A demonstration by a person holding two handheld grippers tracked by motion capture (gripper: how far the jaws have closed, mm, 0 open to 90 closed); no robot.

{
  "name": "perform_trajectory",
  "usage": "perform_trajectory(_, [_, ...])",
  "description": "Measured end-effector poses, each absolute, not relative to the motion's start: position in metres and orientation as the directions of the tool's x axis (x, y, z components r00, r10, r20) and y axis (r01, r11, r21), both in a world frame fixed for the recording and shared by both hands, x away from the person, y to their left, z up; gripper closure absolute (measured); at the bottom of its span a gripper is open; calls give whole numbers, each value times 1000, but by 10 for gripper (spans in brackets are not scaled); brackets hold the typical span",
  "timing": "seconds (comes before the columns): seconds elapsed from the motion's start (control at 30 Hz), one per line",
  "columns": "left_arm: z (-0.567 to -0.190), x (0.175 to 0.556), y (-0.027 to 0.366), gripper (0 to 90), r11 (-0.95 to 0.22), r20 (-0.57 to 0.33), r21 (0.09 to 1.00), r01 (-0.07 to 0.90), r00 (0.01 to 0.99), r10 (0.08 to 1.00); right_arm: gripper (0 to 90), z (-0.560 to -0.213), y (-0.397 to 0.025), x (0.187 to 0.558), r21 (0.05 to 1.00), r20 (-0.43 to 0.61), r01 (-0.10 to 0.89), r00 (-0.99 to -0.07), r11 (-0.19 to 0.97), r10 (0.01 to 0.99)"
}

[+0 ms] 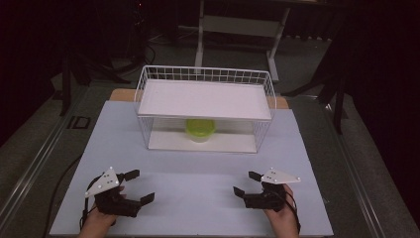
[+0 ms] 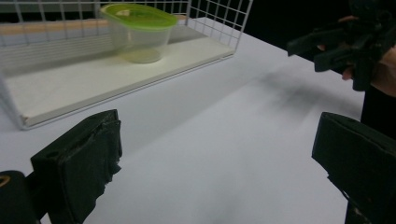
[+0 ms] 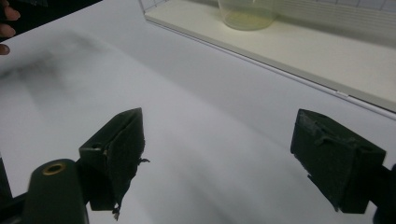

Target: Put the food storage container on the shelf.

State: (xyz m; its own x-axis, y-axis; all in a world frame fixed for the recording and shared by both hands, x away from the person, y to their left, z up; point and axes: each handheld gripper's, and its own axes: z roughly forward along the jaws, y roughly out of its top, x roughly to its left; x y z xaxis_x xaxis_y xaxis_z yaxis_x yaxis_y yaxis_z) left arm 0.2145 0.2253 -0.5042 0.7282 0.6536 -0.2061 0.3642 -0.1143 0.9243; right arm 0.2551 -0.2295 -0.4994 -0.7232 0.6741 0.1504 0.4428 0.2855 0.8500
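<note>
Left gripper (image 1: 139, 186) and right gripper (image 1: 245, 182) gape empty, near the rack (image 1: 205, 74); left gripper view shows the tub (image 2: 138, 31) lidded, perhaps empty.

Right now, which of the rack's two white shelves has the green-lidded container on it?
The lower shelf of the wire rack. The container stands on it at mid-width, directly beneath the upper shelf, whose top surface is bare.

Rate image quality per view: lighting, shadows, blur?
High view: dim surround, table evenly lit, sharp enough to show the rack wires. Left gripper view: own jaws soft up close, container clearer, a diffuse shadow under the right gripper. Right gripper view: jaws blurred, a smeared shadow at upper left, container base hazy.
</note>
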Motion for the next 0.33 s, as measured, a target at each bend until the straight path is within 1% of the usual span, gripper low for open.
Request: perform_trajectory(0.33, [-506,216,227,25,-120,-211,918,378,722,659,175,-504,-231,260,841,156,454,-724,294,672])
